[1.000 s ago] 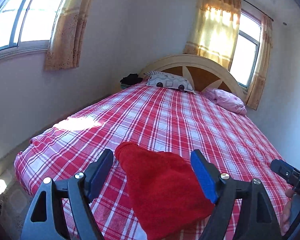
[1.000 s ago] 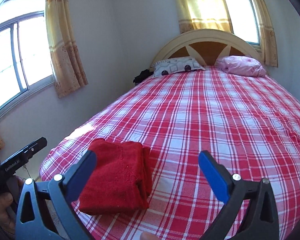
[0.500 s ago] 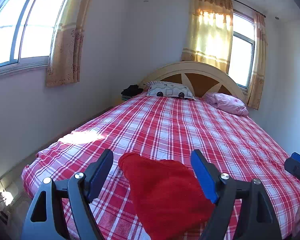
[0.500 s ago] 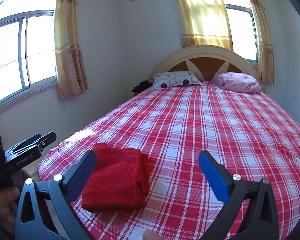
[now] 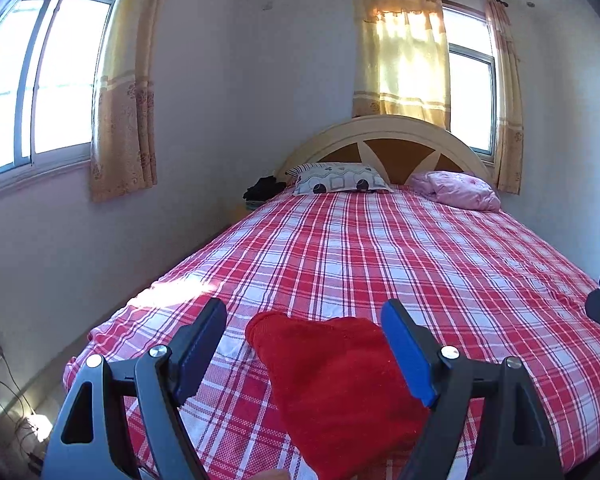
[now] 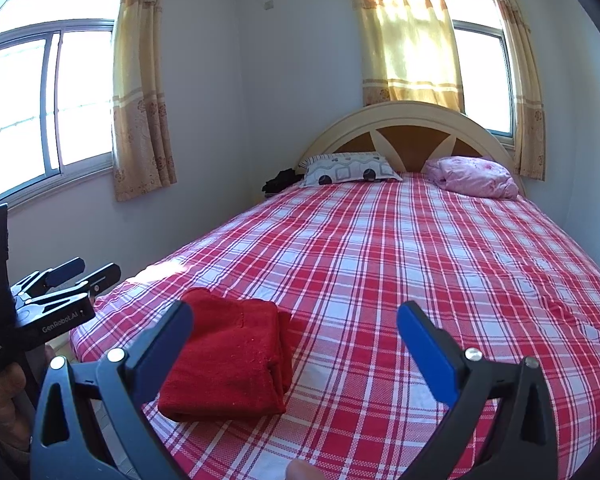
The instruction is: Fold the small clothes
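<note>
My left gripper [image 5: 304, 344] and right gripper [image 6: 294, 344] both gape wide and empty, the folded red cloth [image 6: 228, 356] lying lengthwise away from me on the bed's [image 6: 420, 264] near-left corner, nearer my left.

The left gripper [image 5: 304, 344] is hovering with jaws standing wide apart over a folded red cloth [image 5: 340, 384] that is lying on the plaid bedspread [image 5: 400, 248]

Red garment [image 6: 228, 354], fleecy knit: folded into a compact, roughly rectangular bundle, layered edges stacked along its right side. Laid flat on the red-and-white checked bedsheet [image 6: 380, 264], near the foot-end corner on the window side. Also seen in the left wrist view [image 5: 332, 384].
</note>
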